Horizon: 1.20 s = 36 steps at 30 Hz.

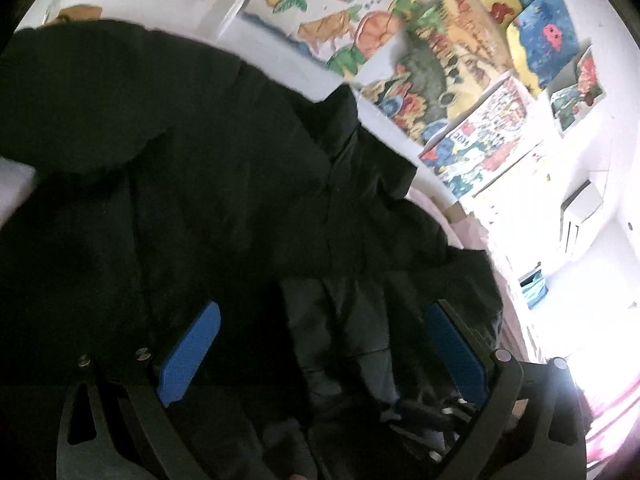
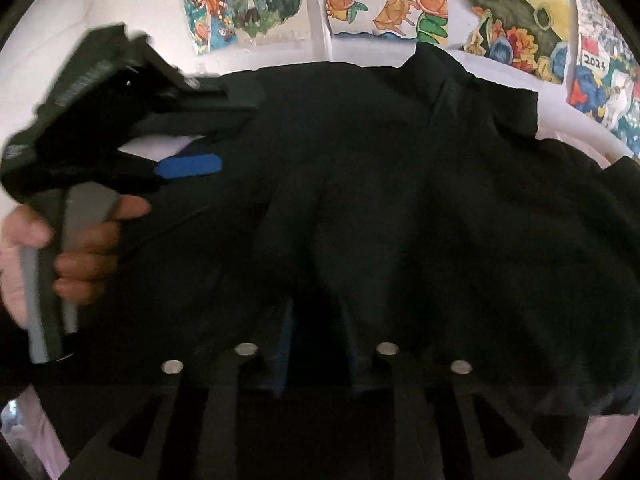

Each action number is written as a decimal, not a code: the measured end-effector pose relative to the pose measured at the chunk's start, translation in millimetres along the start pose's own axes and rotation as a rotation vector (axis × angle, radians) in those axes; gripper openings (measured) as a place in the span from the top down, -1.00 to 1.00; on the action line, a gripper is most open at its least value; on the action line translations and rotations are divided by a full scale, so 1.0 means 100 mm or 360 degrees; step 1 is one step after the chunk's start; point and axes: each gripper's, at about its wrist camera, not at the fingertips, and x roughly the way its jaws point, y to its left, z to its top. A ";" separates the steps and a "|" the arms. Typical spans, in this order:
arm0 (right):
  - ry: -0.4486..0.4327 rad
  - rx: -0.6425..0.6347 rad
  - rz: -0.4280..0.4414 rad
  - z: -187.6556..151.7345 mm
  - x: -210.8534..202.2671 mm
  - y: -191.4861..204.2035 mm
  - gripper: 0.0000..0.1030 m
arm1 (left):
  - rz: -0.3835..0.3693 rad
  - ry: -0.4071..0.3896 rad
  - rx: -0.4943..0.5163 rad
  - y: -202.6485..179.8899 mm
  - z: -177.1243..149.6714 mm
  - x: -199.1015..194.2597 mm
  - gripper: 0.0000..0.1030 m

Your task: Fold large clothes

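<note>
A large black jacket (image 1: 200, 184) fills most of both views, with its collar (image 2: 452, 80) at the top. My left gripper (image 1: 320, 344) is open, its blue pads (image 1: 188, 356) wide apart over the dark cloth, with nothing between them. In the right wrist view the left gripper (image 2: 224, 136) shows at the upper left, held by a hand (image 2: 80, 256), its blue pad (image 2: 188, 168) lying on the jacket. My right gripper (image 2: 320, 336) is shut on a fold of the black jacket (image 2: 400, 220); cloth covers its fingers.
Colourful children's paintings (image 1: 452, 80) hang on the white wall behind the jacket; they also show in the right wrist view (image 2: 380, 4). An air conditioner (image 1: 580, 216) is mounted at the right. Pink fabric (image 1: 612, 412) shows at the lower right.
</note>
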 end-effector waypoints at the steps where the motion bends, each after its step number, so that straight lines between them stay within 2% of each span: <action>1: -0.0005 -0.0004 0.0003 -0.02 -0.06 -0.01 0.16 | 0.0005 0.0024 0.0005 0.01 -0.02 0.04 -0.97; 2: -0.0024 -0.0017 -0.0001 -0.05 -0.15 -0.02 -0.20 | 0.0015 0.0050 0.0016 0.01 -0.03 0.07 -0.97; 3: -0.0069 -0.0034 0.0000 -0.12 -0.29 -0.05 -0.35 | 0.0028 0.0076 0.0025 0.01 -0.06 0.10 -0.96; 7: -0.0134 -0.0042 -0.0019 -0.26 -0.57 -0.11 -0.42 | 0.0066 0.0195 0.0119 -0.05 -0.22 0.21 -0.95; 8: -0.0147 -0.0013 -0.0044 -0.29 -0.63 -0.19 -0.43 | 0.0081 0.0220 0.0133 -0.06 -0.25 0.25 -0.87; 10: -0.0188 0.0053 -0.0095 -0.37 -0.76 -0.35 -0.43 | 0.0150 0.0326 0.0142 -0.10 -0.33 0.40 -0.34; 11: -0.0202 0.0087 -0.0113 -0.37 -0.78 -0.43 -0.43 | 0.0189 0.0362 0.0151 -0.12 -0.36 0.46 0.15; 12: -0.0218 0.0149 -0.0134 -0.39 -0.83 -0.56 -0.43 | 0.0303 0.0393 0.0178 -0.15 -0.40 0.53 0.29; 13: -0.0231 0.0200 -0.0147 -0.43 -0.88 -0.65 -0.43 | 0.0360 0.0378 0.0209 -0.17 -0.43 0.56 0.34; 15: -0.0262 0.0303 -0.0163 -0.49 -0.97 -0.83 -0.43 | 0.0416 0.0305 0.0266 -0.23 -0.46 0.52 0.79; 18: -0.0307 0.0367 -0.0212 -0.54 -1.10 -0.98 -0.43 | 0.0428 0.0179 0.0333 -0.33 -0.42 0.36 0.91; 19: -0.0318 0.0372 -0.0239 -0.56 -1.13 -1.00 -0.43 | 0.0465 0.0115 0.0375 -0.39 -0.40 0.28 0.92; 23: -0.0384 0.0418 -0.0342 -0.62 -1.20 -1.12 -0.43 | 0.0653 -0.0164 0.0492 -0.52 -0.31 -0.03 0.94; 26: -0.0424 0.0437 -0.0445 -0.59 -1.18 -1.19 -0.43 | 0.0785 -0.0405 0.0496 -0.48 -0.15 -0.28 0.94; 28: -0.0442 0.0475 -0.0510 -0.53 -1.12 -1.27 -0.43 | 0.0946 -0.0520 0.0570 -0.42 -0.03 -0.35 0.94; 30: -0.0452 0.0520 -0.0561 -0.46 -1.05 -1.37 -0.43 | 0.1049 -0.0530 0.0623 -0.32 0.05 -0.27 0.94; 31: -0.0446 0.0538 -0.0584 -0.41 -0.99 -1.42 -0.43 | 0.1084 -0.0489 0.0621 -0.22 0.09 -0.20 0.94; 34: -0.0362 0.0555 -0.0635 -0.26 -0.75 -1.53 -0.43 | 0.1117 -0.0374 0.0517 0.09 0.11 0.03 0.94; 35: -0.0323 0.0541 -0.0654 -0.22 -0.66 -1.55 -0.39 | 0.1137 -0.0355 0.0498 0.13 0.11 0.10 0.94; 36: -0.0282 0.0511 -0.0661 -0.18 -0.55 -1.55 -0.25 | 0.1153 -0.0337 0.0488 0.20 0.10 0.13 0.94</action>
